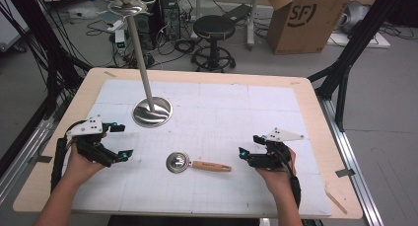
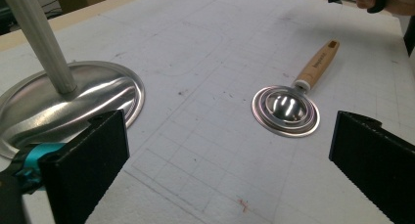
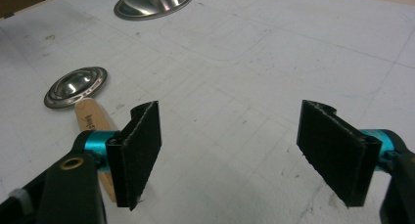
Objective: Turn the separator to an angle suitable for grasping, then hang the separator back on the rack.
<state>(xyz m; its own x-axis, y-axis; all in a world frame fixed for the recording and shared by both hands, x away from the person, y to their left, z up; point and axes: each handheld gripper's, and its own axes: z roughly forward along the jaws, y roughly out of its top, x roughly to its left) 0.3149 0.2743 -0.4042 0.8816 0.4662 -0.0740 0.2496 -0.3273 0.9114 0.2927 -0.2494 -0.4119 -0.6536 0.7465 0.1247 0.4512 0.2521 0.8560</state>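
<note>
The round steel strainer with a wooden handle [image 1: 197,164] lay flat mid-bench, its handle pointing toward the nearer right claw [image 1: 249,148], whose jaws stood apart and empty just beside the handle's end

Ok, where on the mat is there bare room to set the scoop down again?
The mat is bare on its far right side, beyond the right gripper. The near strip in front of the scoop, between the two hands, is bare too. The tightest spot is the left part, between the stand's round base, the left gripper and the scoop.
</note>
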